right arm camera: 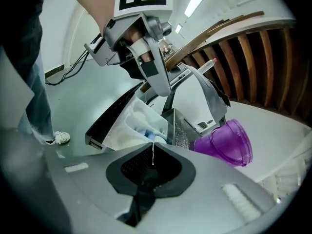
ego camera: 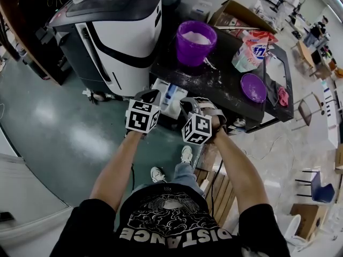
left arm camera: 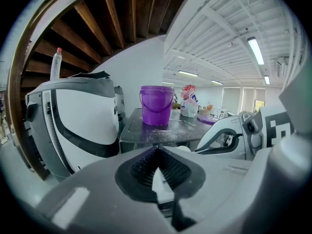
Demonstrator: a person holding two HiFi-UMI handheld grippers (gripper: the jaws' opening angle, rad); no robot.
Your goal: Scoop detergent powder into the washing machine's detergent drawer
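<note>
While held forward side by side, left tool (ego camera: 151,96), right tool (ego camera: 188,105) — each clenched, empty.

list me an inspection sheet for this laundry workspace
surface: black table, dusted with spilled white powder
job's things: purple bucket holding white powder; detergent drawer open; washing machine beside the table; no scoop seen
clutter: detergent bag, purple dish, red cloth, cardboard box
grippers: left gripper and right gripper both shut, nothing held, over the drawer
cables: black cables hang near the left gripper
surroundings: green floor; people at far desks
</note>
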